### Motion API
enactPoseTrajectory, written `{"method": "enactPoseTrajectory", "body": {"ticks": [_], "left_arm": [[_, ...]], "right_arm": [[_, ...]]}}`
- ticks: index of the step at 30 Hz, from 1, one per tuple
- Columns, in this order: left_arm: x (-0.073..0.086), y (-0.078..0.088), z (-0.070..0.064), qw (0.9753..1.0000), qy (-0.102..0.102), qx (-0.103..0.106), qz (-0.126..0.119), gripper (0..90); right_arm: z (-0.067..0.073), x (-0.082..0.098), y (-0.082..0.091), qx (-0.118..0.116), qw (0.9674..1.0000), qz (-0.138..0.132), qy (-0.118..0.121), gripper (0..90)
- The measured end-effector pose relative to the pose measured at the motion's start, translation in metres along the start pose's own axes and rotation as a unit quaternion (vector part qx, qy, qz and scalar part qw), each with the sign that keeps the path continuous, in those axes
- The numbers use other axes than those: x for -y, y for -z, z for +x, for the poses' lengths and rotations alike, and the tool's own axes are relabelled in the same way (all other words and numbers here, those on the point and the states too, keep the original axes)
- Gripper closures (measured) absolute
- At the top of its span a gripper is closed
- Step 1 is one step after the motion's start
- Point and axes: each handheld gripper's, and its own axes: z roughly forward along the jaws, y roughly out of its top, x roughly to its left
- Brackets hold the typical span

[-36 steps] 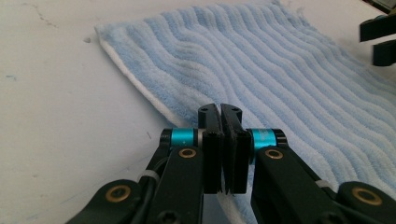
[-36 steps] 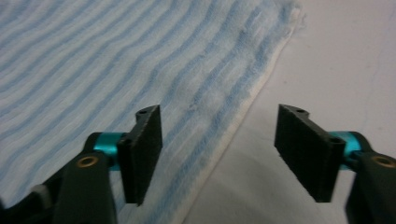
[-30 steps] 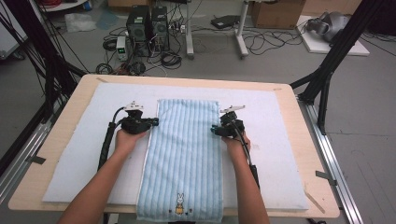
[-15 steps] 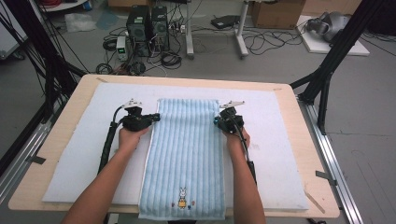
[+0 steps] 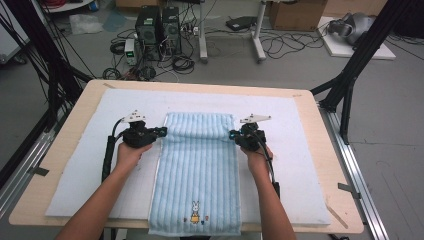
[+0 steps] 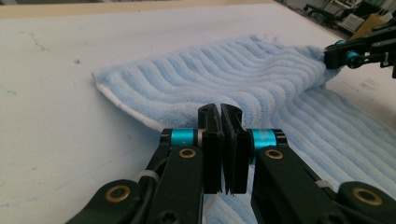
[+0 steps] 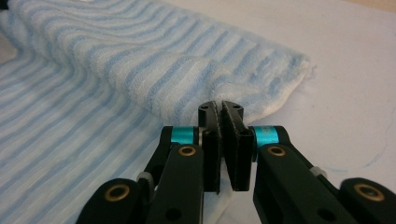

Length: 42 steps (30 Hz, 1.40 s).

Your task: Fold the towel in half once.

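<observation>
The left gripper [image 5: 161, 132] stands at the left long edge of the light blue striped terry towel [image 5: 197, 175], and its jaws are pressed together on the towel's left edge, with the thin cloth pinched between the pads. In the left gripper view the pads [image 6: 223, 122] meet with almost no gap. The towel lies along the middle of the white padded mat [image 5: 80, 170] that covers the wooden worktop [image 5: 320, 125]. Its far end is already turned over into a soft roll near the far edge of the mat, and its near end, with the small rabbit picture [image 5: 195, 210], hangs a little over the near edge of the worktop. The right gripper [image 5: 233, 135] holds the right long edge in the same way, jaws closed on the cloth; they have just been closing, and the towel is between them.

I judge that the step in hand is to fold the far part toward the person. To do it well, both hands should rise together and at the same height, so the fold line stays straight across the towel. The pull should be gentle, because the grip is only on a thin edge and it can slip. The two long edges should come down exactly over the edges below.
</observation>
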Motion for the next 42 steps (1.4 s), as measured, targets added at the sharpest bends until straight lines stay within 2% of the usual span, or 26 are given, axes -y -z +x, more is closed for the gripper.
{"method": "enactPoseTrajectory", "body": {"ticks": [2, 3, 7, 10, 14, 19, 22, 24, 26, 27, 29, 34, 37, 42], "left_arm": [[0.004, 0.004, -0.003, 1.0, -0.002, 0.004, -0.001, 86.7], [0.006, 0.007, -0.005, 1.0, -0.001, 0.008, -0.003, 86.7], [0.016, 0.018, -0.014, 0.9997, -0.009, 0.021, -0.005, 86.8], [0.024, 0.023, -0.02, 0.9995, -0.018, 0.026, -0.001, 86.7], [0.033, 0.028, -0.025, 0.9994, -0.017, 0.031, 0.002, 86.7], [0.04, 0.032, -0.03, 0.999, -0.023, 0.034, 0.016, 86.5], [0.046, 0.033, -0.031, 0.9988, -0.024, 0.033, 0.029, 86.2], [0.046, 0.034, -0.03, 0.9991, -0.014, 0.03, 0.026, 81.2], [0.045, 0.035, -0.027, 0.9998, 0.006, 0.014, 0.016, 57.0], [0.044, 0.036, -0.025, 0.9999, 0.009, 0.01, 0.011, 50.6], [0.043, 0.037, -0.022, 0.9998, 0.018, -0.002, 0.004, 45.2], [0.033, 0.037, -0.014, 0.9992, 0.033, -0.014, -0.015, 42.3], [0.023, 0.033, -0.006, 0.999, 0.036, -0.022, -0.013, 42.1], [0.007, 0.019, 0.005, 0.9977, 0.052, -0.041, -0.014, 41.1]], "right_arm": [[0.003, 0.002, 0.005, -0.013, 0.9998, 0.013, -0.007, 86.2], [0.004, 0.003, 0.007, -0.015, 0.9998, 0.014, -0.002, 86.2], [0.012, 0.013, 0.02, -0.024, 0.9997, -0.006, -0.002, 86.2], [0.019, 0.023, 0.028, -0.032, 0.9995, -0.007, 0.002, 86.2], [0.03, 0.034, 0.039, -0.038, 0.999, -0.007, 0.022, 86.3], [0.034, 0.041, 0.045, -0.045, 0.9987, -0.004, 0.023, 86.2], [0.036, 0.048, 0.042, -0.046, 0.9985, 0.01, 0.026, 84.7], [0.037, 0.049, 0.041, -0.044, 0.9988, 0.008, 0.021, 74.3], [0.035, 0.047, 0.045, -0.038, 0.9992, -0.008, 0.009, 64.5], [0.034, 0.047, 0.047, -0.037, 0.9992, -0.014, 0.001, 60.4], [0.032, 0.046, 0.049, -0.026, 0.9994, -0.024, -0.005, 54.3], [0.024, 0.047, 0.053, -0.009, 0.9993, -0.029, -0.022, 42.5], [0.021, 0.048, 0.055, -0.001, 0.9991, -0.031, -0.028, 36.9], [0.016, 0.049, 0.058, 0.004, 0.9986, -0.036, -0.037, 35.0]]}}
